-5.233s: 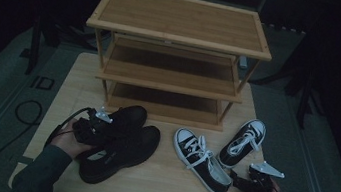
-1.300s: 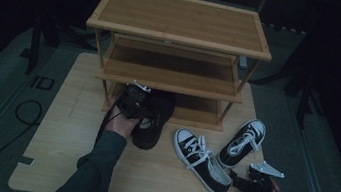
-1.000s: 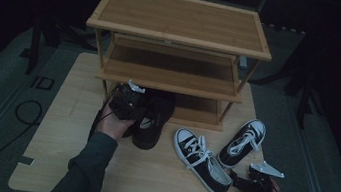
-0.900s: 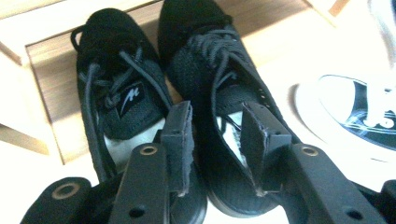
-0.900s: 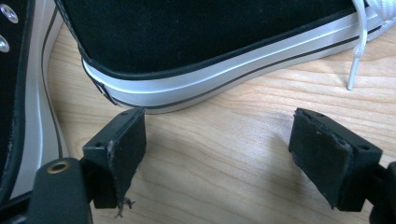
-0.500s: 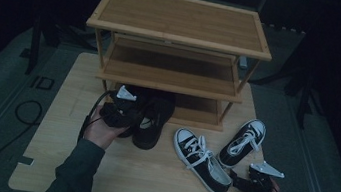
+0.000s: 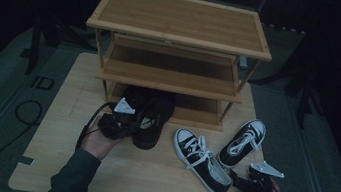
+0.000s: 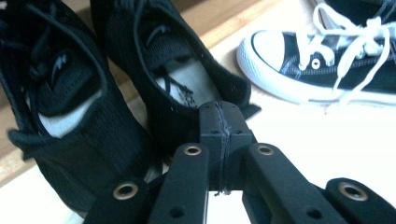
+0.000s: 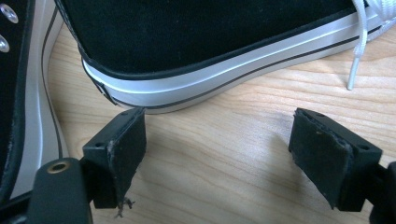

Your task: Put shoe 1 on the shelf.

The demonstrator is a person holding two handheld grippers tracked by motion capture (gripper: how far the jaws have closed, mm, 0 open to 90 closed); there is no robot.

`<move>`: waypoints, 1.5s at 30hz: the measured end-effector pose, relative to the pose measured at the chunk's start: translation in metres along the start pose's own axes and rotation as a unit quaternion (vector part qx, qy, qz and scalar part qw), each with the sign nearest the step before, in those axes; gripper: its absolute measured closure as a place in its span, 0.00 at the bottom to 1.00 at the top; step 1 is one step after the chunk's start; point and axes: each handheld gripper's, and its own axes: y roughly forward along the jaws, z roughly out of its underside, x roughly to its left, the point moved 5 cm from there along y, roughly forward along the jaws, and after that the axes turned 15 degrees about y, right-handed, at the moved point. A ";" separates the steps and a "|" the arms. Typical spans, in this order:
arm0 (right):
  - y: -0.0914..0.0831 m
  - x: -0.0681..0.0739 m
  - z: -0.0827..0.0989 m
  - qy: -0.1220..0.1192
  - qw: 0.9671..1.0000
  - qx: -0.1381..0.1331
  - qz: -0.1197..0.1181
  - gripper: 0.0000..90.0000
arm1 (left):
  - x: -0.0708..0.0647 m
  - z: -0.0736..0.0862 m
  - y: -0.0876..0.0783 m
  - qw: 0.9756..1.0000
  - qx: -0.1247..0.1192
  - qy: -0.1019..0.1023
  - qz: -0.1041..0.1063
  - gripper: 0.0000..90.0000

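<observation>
A pair of black mesh shoes (image 8: 140,84) with pale insoles sits toes-in under the rack's lowest shelf (image 7: 191,114); the left gripper (image 8: 219,140), fingers just closed on nothing, lies at their heels' six o'clock.

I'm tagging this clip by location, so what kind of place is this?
Probably a staged recording setup rather than a home: a three-tier wooden shoe rack stands on a small wooden table in a dark room, with black shoes and black-and-white sneakers laid out, and a cable across the floor.
</observation>
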 end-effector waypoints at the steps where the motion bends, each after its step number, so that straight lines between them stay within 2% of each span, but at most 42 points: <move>1: 0.000 0.000 0.000 0.000 1.000 0.000 0.000 0.21 | -0.001 0.002 0.001 1.000 0.003 0.003 0.000 1.00; 7: 0.000 0.000 0.000 0.001 1.000 0.000 0.000 0.21 | -0.003 0.008 0.002 1.000 0.008 0.006 -0.002 1.00; 12: 0.000 0.000 0.000 0.000 1.000 0.000 0.000 0.21 | -0.006 0.022 0.012 1.000 0.016 -0.006 0.007 1.00; 19: 0.000 0.000 0.000 0.000 1.000 0.000 0.000 0.21 | -0.013 0.033 0.030 0.999 0.032 -0.005 0.021 1.00; 22: 0.000 0.000 0.000 0.000 1.000 0.000 0.000 0.21 | -0.018 0.042 0.042 0.998 0.054 -0.001 0.032 1.00; 25: 0.000 0.000 0.000 0.000 1.000 0.000 0.000 0.21 | -0.022 0.048 0.052 0.997 0.062 -0.002 0.038 1.00; 29: 0.000 0.000 0.000 0.000 1.000 0.000 0.000 0.21 | -0.025 0.055 0.061 0.996 0.082 0.010 0.043 1.00; 32: 0.000 0.000 0.000 0.000 1.000 0.000 0.000 0.21 | -0.026 0.059 0.066 0.994 0.097 0.013 0.039 1.00; 36: 0.000 0.000 0.000 0.001 1.000 0.000 0.000 0.21 | -0.020 0.061 0.069 0.995 0.101 0.000 0.028 1.00; 38: 0.000 0.000 0.000 0.000 1.000 0.000 0.000 0.21 | -0.018 0.061 0.069 0.995 0.099 -0.010 0.029 1.00; 41: 0.000 0.000 0.000 0.000 1.000 0.000 0.000 0.21 | -0.018 0.059 0.071 0.995 0.101 -0.009 0.018 1.00; 43: 0.000 0.000 0.000 0.001 1.000 0.000 0.000 0.21 | -0.018 0.059 0.071 0.995 0.101 -0.009 0.018 1.00; 44: 0.000 0.000 0.000 0.000 1.000 0.000 0.000 0.21 | -0.015 0.054 0.073 0.995 0.097 -0.020 0.004 1.00; 45: 0.000 0.000 0.000 0.001 1.000 0.000 0.000 0.21 | -0.014 0.052 0.073 0.995 0.092 -0.023 0.007 1.00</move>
